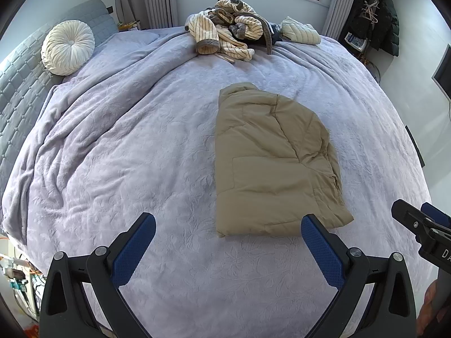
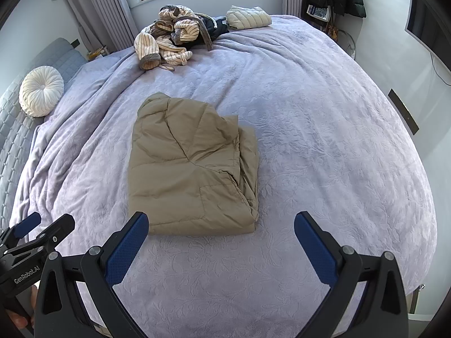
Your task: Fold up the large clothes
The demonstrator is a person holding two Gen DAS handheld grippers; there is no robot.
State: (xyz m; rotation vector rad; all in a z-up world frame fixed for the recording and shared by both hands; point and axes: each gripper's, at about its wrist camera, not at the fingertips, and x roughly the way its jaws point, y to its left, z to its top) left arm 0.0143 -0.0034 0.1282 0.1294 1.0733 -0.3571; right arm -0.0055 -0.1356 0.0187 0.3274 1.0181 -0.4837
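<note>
A tan padded jacket (image 1: 270, 163) (image 2: 191, 166) lies folded into a flat bundle on the lilac bedspread (image 1: 141, 155) (image 2: 324, 140). My left gripper (image 1: 228, 225) hovers open above the bed, just short of the jacket's near edge, with nothing between its blue pads. My right gripper (image 2: 221, 222) is open too, near the bundle's near right corner and holding nothing. Each gripper shows at the edge of the other's view: the right gripper (image 1: 422, 225) at the right, the left gripper (image 2: 36, 231) at the left.
At the far side of the bed lies a heap of striped cream clothes (image 1: 225, 33) (image 2: 169, 36) with a dark garment, and a folded pale quilted jacket (image 1: 300, 31) (image 2: 248, 17). A round white cushion (image 1: 67, 46) (image 2: 41, 94) leans on the grey headboard. Dark coats (image 1: 377, 19) hang at the right.
</note>
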